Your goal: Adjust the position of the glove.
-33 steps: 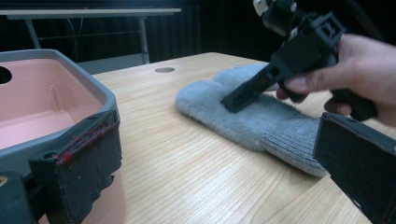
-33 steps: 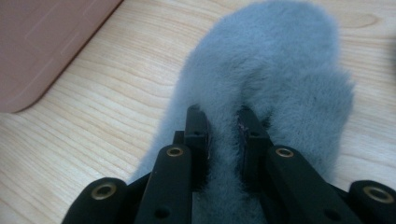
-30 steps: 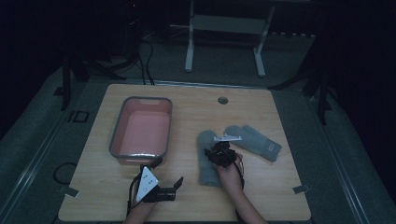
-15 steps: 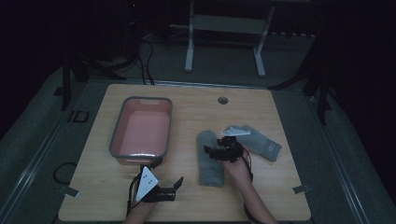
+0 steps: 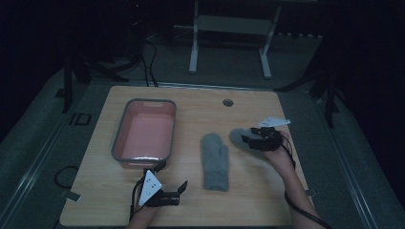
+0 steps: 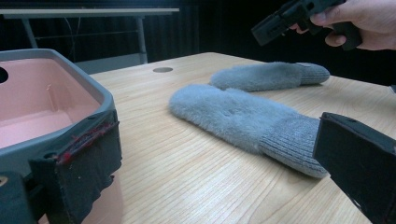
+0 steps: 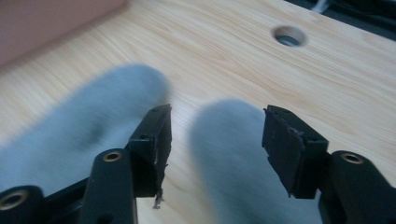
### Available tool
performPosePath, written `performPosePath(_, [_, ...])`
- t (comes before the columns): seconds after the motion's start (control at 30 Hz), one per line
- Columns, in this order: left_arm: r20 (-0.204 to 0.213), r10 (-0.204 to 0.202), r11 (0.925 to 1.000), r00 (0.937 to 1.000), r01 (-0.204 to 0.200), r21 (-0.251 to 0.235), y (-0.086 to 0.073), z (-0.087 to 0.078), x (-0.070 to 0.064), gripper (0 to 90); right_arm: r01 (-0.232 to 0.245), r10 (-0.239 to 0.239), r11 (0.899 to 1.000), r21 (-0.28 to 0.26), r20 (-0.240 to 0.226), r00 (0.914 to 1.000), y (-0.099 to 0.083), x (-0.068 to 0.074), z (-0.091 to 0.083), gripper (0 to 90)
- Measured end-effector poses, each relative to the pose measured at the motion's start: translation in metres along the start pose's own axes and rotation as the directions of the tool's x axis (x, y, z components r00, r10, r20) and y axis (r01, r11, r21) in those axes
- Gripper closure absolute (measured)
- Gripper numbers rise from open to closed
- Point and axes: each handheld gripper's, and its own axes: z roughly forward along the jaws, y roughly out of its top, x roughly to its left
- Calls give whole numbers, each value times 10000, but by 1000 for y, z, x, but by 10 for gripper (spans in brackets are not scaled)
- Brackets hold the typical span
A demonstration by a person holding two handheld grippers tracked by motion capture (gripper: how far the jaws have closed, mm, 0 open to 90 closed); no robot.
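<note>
Two soft, fluffy, light-looking grey mittens (image 5: 216,161) are lying on the surface right of the pink tub (image 5: 143,131), the farther mitten (image 5: 239,137) being straddled by the right tongs (image 5: 252,141), spread apart, its bulk probably squashing when pinched, while the left tongs (image 5: 174,191), also apart, are being held near the tub's front.

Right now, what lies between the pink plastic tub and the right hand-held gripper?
In the high view, one grey fuzzy mitten lies on bare wood between the pink plastic tub and the right hand-held gripper.

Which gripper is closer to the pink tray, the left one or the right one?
Left. The left gripper sits just in front of the pink tray, at its near edge. The right gripper is over the far mitten, across the table from the tray.
</note>
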Motion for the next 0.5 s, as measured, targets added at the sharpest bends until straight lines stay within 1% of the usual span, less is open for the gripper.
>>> performPosePath(0.07, [-7,4,10000,10000,-4,-3,0,0,0,15,207,-211,9995,234,156,9997,-5,-11,0,428])
performPosePath(0.13, [-11,3,10000,10000,-3,-4,0,0,0,15,285,-287,9984,495,40,9996,-11,-21,1,434])
performPosePath(0.17, [-12,-1,10000,10000,1,1,0,0,0,15,373,-383,9975,596,153,9991,-14,-24,2,434])
performPosePath(0.23, [-4,-7,10000,10000,7,12,0,0,0,15,400,-408,9958,824,75,9991,-19,-30,6,434])
performPosePath(0.27, [-5,-8,10000,10000,8,9,0,0,0,15,354,-379,9944,999,240,9990,-23,-33,10,434])
performPosePath(0.3, [-4,-8,10000,10000,8,12,0,0,0,15,370,-388,9938,1046,145,9991,-25,-34,12,433])
performPosePath(0.33, [-2,-8,10000,10000,8,8,0,0,0,15,405,-430,9931,1100,206,9989,-28,-36,14,433])
performPosePath(0.37, [0,-14,10000,10000,14,-2,0,0,0,15,380,-417,9909,1288,260,9988,-31,-38,18,425])
performPosePath(0.4, [7,-3,10000,10000,3,1,0,0,0,15,458,-491,9897,1354,214,9986,-33,-38,21,410])
performPosePath(0.43, [4,-9,10000,10000,9,-9,0,0,0,15,552,-599,9873,1491,272,9978,-36,-39,24,408])
performPosePath(0.5, [8,-16,10000,10000,16,-4,0,0,0,15,453,-464,9835,1750,22,9989,-41,-39,31,384])
